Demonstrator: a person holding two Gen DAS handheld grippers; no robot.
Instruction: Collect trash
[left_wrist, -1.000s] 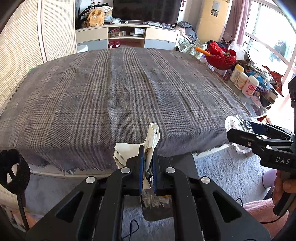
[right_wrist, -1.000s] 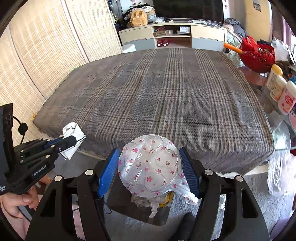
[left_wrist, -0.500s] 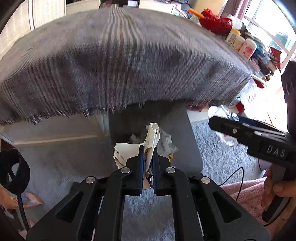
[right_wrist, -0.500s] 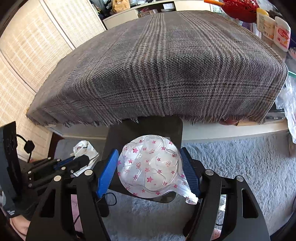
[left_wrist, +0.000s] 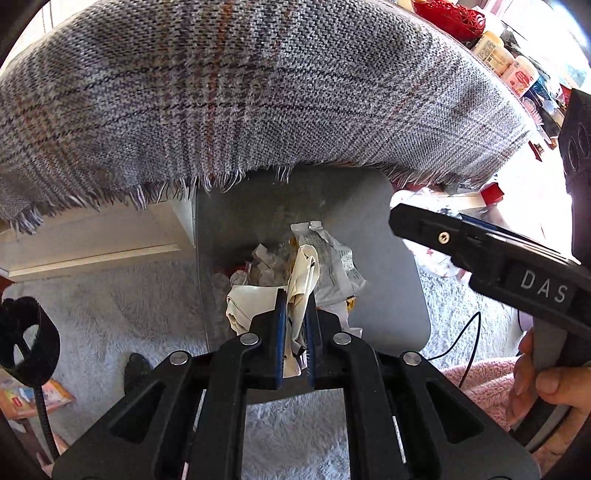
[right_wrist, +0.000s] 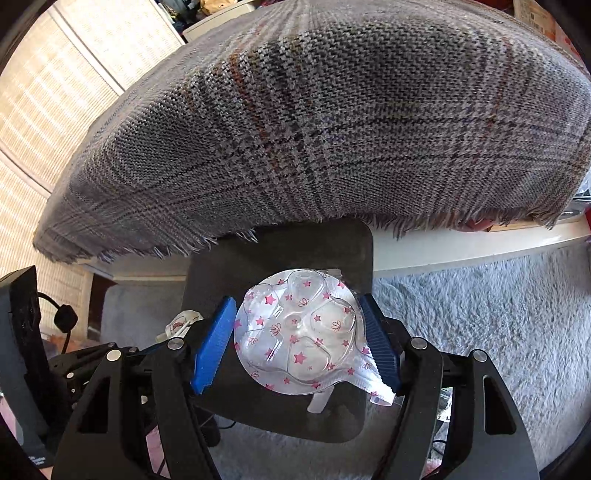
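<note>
My left gripper (left_wrist: 295, 295) is shut on a crumpled white paper (left_wrist: 306, 266) and hangs just over the open grey trash bin (left_wrist: 388, 258), which holds several wrappers (left_wrist: 332, 254). My right gripper (right_wrist: 295, 332) is shut on a clear plastic tray with pink stars (right_wrist: 299, 332), its blue pads (right_wrist: 214, 350) pressing on both edges, above the same bin (right_wrist: 280, 251). The left wrist view shows the right gripper (left_wrist: 402, 221) side-on over the bin's right rim. In the right wrist view the left gripper (right_wrist: 177, 332) and its paper (right_wrist: 181, 321) sit at the lower left.
A grey plaid blanket (left_wrist: 258, 92) with a fringed edge overhangs the far side of the bin. Shaggy grey carpet (left_wrist: 110, 295) surrounds it. A red basket (left_wrist: 450, 18) and bottles (left_wrist: 495, 55) stand at the upper right. A black cable (left_wrist: 469, 332) lies near a person's hand (left_wrist: 546, 387).
Both grippers have come down from the height of the blanket top to just above the bin and tilted downward. Each keeps its hold on its piece of trash.
</note>
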